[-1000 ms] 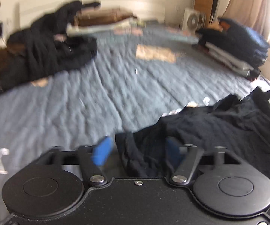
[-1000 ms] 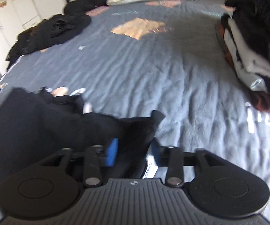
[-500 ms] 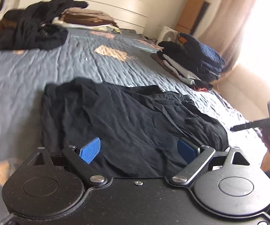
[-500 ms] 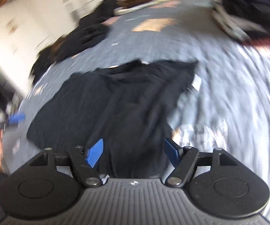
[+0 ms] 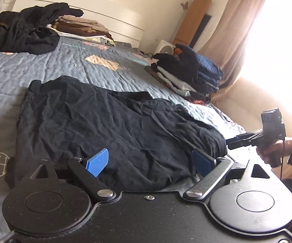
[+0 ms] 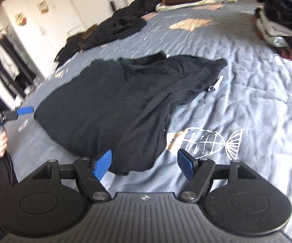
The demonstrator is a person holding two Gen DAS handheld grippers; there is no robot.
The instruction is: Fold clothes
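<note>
A black garment (image 5: 109, 125) lies spread and wrinkled on the blue-grey quilt (image 5: 44, 68); it also shows in the right wrist view (image 6: 121, 101). My left gripper (image 5: 150, 163) is open, its blue pads just above the garment's near edge, holding nothing. My right gripper (image 6: 146, 164) is open and empty over the garment's near corner. The right gripper shows from the side in the left wrist view (image 5: 253, 137), and the left gripper shows at the garment's left side in the right wrist view (image 6: 18, 111).
A stack of folded clothes (image 5: 192, 73) sits at the bed's right side. A heap of dark unfolded clothes (image 5: 24, 32) and a brown folded pile (image 5: 81, 26) lie near the headboard. A white fish print (image 6: 206, 139) marks the quilt by my right gripper.
Both grippers let go of the black garment and opened. It now lies spread on the bed, and both grippers have drawn back to its near edge.
</note>
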